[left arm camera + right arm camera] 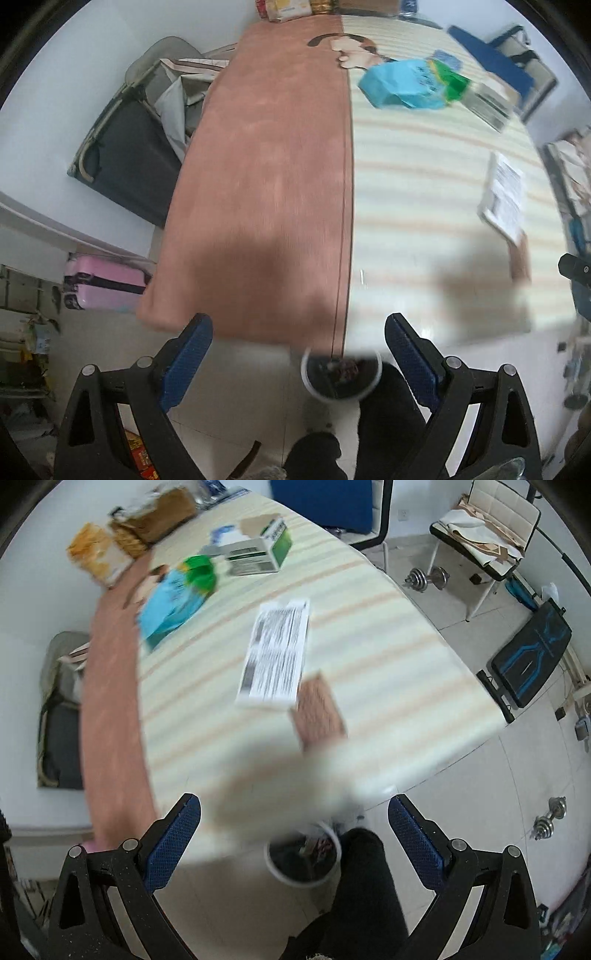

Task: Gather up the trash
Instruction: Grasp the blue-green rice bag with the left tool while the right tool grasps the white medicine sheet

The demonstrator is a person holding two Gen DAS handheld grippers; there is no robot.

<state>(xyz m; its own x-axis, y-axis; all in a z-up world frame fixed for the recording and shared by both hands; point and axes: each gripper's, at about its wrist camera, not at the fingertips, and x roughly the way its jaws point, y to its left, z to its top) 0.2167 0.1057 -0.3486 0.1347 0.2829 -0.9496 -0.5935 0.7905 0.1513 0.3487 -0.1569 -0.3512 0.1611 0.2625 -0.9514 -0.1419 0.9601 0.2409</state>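
Note:
On the floor by the table's near edge stands a white-rimmed trash bin [341, 374] [303, 860] with a dark liner and scraps inside. My left gripper [299, 354] hangs open above the table edge, just left of the bin. My right gripper [293, 830] is open too, over the bin, with nothing between its fingers. On the table lie a blue-and-green packet [410, 83] [177, 598], a printed white flat box [506, 192] [275, 653] with a brown cardboard piece [319, 709] beside it, and a green-and-white carton [262, 552].
The table [424, 184] has a striped cloth and a pink cloth [266, 184]. Food packages [99, 550] stand at its far end. A person's dark-trousered leg [364, 893] is beside the bin. Dumbbells [426, 578], chairs [484, 528], a pink suitcase [99, 284] and a dark bag [125, 155] sit around.

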